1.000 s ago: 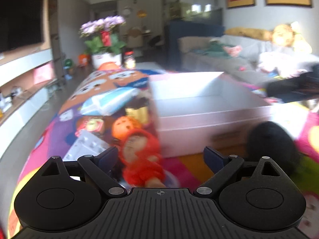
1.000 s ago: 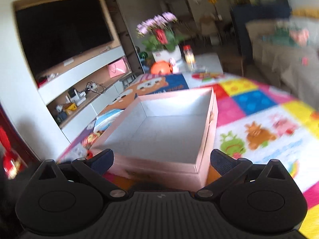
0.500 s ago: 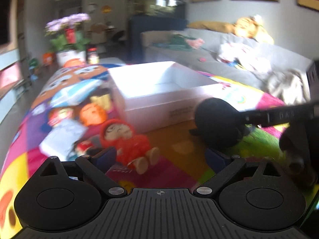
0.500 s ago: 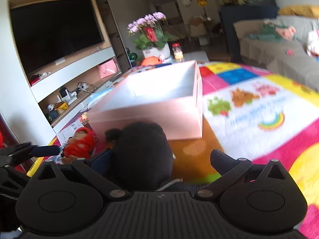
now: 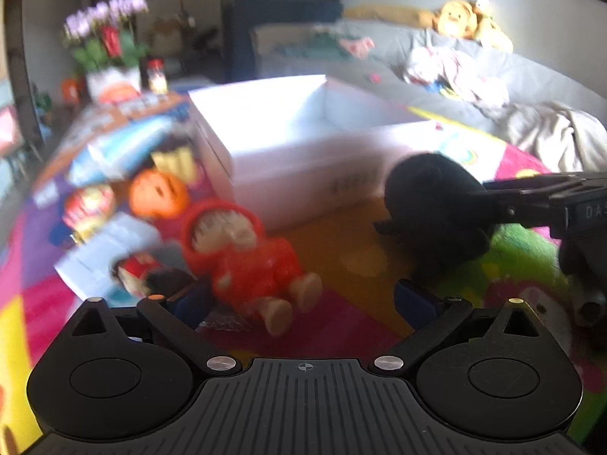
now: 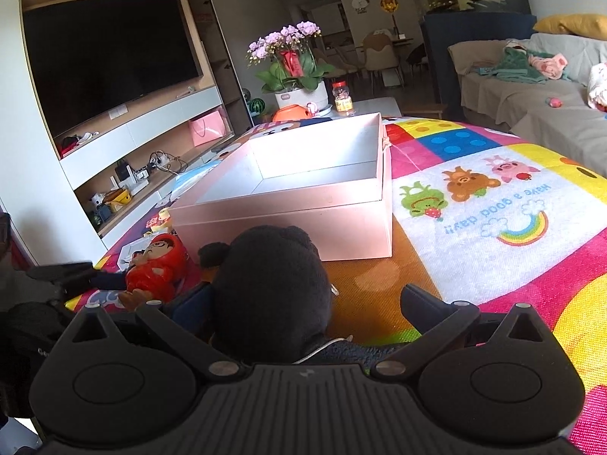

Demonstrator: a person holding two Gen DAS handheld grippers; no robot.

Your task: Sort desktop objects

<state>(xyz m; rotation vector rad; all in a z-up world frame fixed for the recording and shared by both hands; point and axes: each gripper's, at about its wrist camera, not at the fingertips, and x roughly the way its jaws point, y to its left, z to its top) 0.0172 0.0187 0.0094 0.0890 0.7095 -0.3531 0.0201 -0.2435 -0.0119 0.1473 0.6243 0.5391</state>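
right gripper (image 6: 303,299): jaws wide, black plush toy (image 6: 271,292) between them, not clamped
left gripper (image 5: 303,301): wide, empty, red doll (image 5: 242,250) just ahead-left
target: pink box (image 6: 303,220) straight ahead of the plush

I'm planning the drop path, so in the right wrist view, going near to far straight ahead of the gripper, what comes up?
Right gripper → black plush toy → pink open box → potted orchid.

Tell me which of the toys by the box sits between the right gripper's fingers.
The black plush toy, between the right gripper's open fingers. The red-hooded doll lies apart to its left, in front of the left gripper.
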